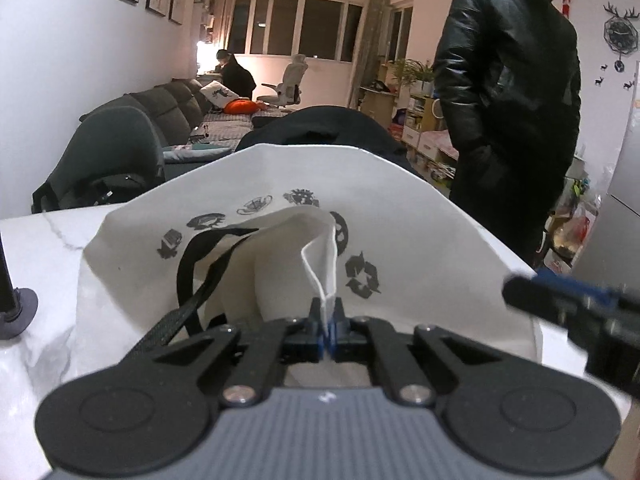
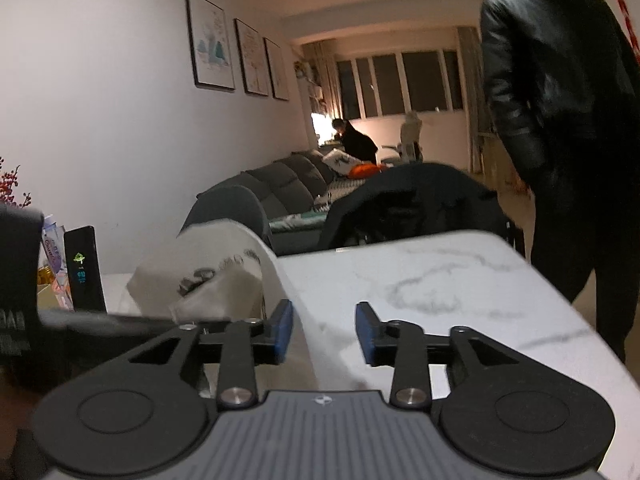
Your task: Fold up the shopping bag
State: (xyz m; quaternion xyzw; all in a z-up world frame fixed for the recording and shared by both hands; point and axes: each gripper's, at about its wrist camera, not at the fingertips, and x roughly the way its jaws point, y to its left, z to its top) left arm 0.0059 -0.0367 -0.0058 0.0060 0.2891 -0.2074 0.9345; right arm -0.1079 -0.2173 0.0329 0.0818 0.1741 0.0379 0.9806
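Marble worktop [image 2: 440, 280] carrying the white shopping bag [image 1: 420, 240], part of it raised and curled, one thin edge clamped in the closed left tool [image 1: 329, 316]; right tool [image 2: 324, 332] standing apart at the bag's right side, holding nothing. Likely to slip from so slight a pinch, or to trap the loose black strap [image 1: 200, 280] in a crease. Printed icons and strap only in the left view; bag's curl and bare worktop beyond only in the right.
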